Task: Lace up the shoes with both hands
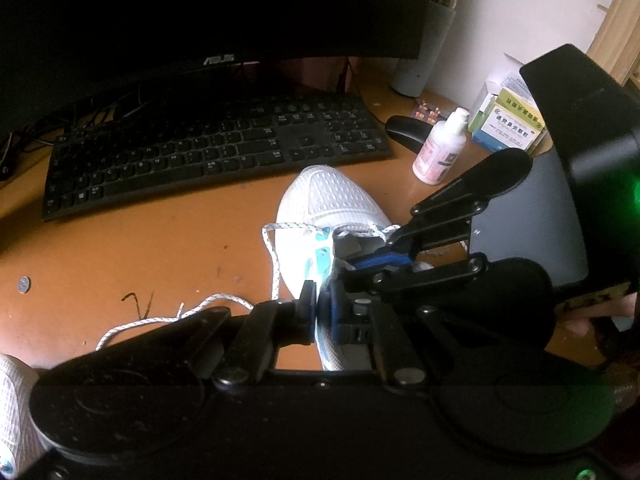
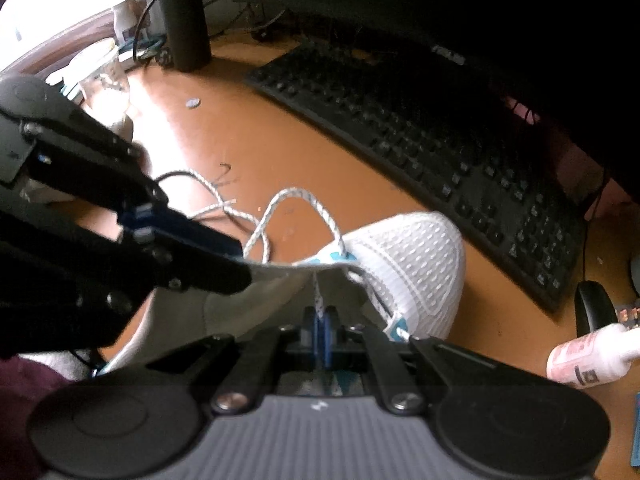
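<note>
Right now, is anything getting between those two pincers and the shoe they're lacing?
Nothing visible does. The left gripper is shut on the edge of the white shoe, and the right gripper is shut on the lace at the shoe's opening. The keyboard and bottle sit apart on the desk.

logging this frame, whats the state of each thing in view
left gripper: shut on shoe edge
right gripper: shut on lace
shoe: upright, mostly unlaced
lace: one end pinched, the other loose on desk
monitor: dark
bottle: upright, capped
</note>
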The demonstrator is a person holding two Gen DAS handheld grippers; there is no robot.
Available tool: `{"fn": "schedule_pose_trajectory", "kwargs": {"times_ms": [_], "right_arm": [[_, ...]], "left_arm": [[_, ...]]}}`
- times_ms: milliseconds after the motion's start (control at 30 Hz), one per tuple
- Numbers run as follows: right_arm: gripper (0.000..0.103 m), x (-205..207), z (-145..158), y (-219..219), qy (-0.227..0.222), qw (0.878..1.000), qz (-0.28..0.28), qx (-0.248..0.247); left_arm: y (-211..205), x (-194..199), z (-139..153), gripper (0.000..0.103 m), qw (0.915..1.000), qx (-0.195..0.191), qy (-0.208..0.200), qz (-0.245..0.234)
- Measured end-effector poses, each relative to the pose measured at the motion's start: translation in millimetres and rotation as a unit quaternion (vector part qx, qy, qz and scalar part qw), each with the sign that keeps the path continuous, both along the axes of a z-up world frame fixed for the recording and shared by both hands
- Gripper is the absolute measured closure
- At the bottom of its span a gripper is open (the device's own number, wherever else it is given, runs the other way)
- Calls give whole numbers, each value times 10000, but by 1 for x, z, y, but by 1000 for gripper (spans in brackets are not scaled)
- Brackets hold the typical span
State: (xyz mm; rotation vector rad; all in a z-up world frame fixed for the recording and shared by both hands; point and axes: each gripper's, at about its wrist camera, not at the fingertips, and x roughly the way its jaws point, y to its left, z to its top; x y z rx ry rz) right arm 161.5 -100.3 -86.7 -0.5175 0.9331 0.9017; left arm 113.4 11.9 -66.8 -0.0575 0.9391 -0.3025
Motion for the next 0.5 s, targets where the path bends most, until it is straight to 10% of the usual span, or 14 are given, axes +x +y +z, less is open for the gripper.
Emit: {"fn": "schedule_pose_trajectory", "kwargs": {"times_ms": [500], "right_arm": [[99, -1, 1, 8, -298, 9993, 80, 226]], "left_arm": [[7, 15, 10, 98, 9990, -391, -123, 159]]}}
